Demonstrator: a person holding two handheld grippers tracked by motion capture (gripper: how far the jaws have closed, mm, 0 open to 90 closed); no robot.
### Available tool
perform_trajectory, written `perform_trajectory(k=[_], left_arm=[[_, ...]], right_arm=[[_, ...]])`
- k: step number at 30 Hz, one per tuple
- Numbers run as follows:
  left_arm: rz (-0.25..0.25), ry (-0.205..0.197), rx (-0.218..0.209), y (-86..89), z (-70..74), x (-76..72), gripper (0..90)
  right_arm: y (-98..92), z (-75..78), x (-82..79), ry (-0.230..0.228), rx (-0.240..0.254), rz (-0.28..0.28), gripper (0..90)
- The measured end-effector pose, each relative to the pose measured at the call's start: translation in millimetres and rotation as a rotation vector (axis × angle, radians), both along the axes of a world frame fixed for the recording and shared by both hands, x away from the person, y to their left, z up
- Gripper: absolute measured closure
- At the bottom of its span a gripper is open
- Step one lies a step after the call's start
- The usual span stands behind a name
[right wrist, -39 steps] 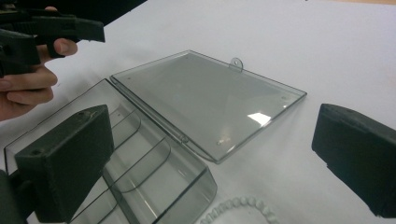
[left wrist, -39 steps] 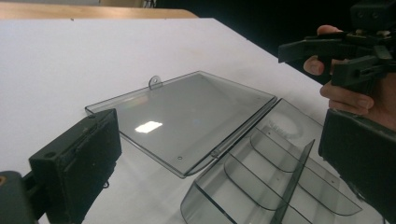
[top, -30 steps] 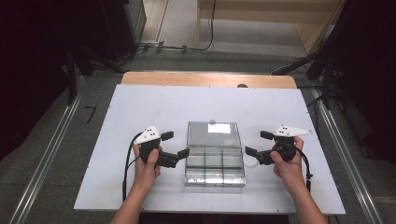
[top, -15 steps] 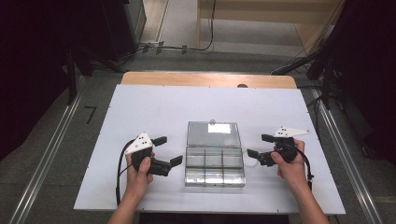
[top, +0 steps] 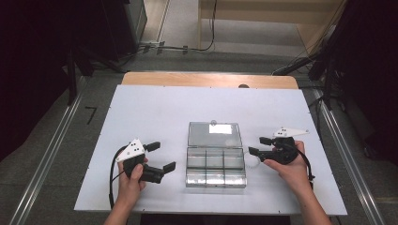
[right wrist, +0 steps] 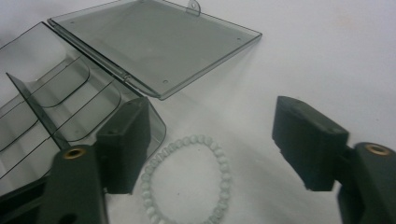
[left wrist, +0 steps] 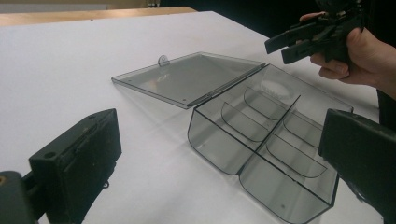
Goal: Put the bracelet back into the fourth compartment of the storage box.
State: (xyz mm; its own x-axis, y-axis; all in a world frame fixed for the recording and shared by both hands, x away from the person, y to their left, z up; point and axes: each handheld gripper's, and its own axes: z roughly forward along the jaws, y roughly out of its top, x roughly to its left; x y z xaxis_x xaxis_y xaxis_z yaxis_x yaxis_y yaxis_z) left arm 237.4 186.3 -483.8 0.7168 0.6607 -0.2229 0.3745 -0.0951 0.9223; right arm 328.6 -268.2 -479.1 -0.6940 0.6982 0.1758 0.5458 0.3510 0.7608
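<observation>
Item: pale bead bracelet (right wrist: 187,179). It lay flat on the white table (top: 155,112), just beside the right end wall of the clear compartment box (top: 216,168), not inside it. The right gripper (right wrist: 212,149) hung over it, jaws astride the ring and partly parted; they had just been closing, yet the pads did not appear to press the beads. Grasp judged not yet made.

Item: clear compartment box. Its hinged lid (top: 214,134) lay folded back flat on the table on the far side; the compartments looked empty. Done, by the look of it: box opened. Left: picking up the bracelet, carrying it over the wall, setting it in a compartment.

Item: left gripper (top: 159,157). Jaws stood wide and empty, near the box's left end but apart from it.

Room: the bracelet sat close against the box wall, so the inner jaw had little space there. Open table lay wide on the far side and at both flanks; the near edge ran close behind the box.
</observation>
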Motion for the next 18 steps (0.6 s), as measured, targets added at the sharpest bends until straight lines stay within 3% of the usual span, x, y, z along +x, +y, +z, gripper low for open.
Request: perform_trajectory(k=[6,9,16,18], left_arm=[[0.008,0.004,0.006,5.9,-1.6,-4.3,0.0],[0.005,0.009,0.013,8.9,-2.6,-6.3,0.0],[0.011,0.019,0.028,12.8,-4.7,-11.8,0.0],[0.012,0.018,0.031,14.3,-4.8,-13.3,0.0]], right_arm=[[-1.2,-2.0,0.6,0.0,-0.038,-0.024,50.8],[-4.6,-3.7,2.4,0.008,-0.026,-0.021,56.8],[-5.5,-9.1,2.7,0.014,-0.074,0.011,70.1],[-5.1,-11.4,2.3,0.047,-0.063,0.003,72.9]])
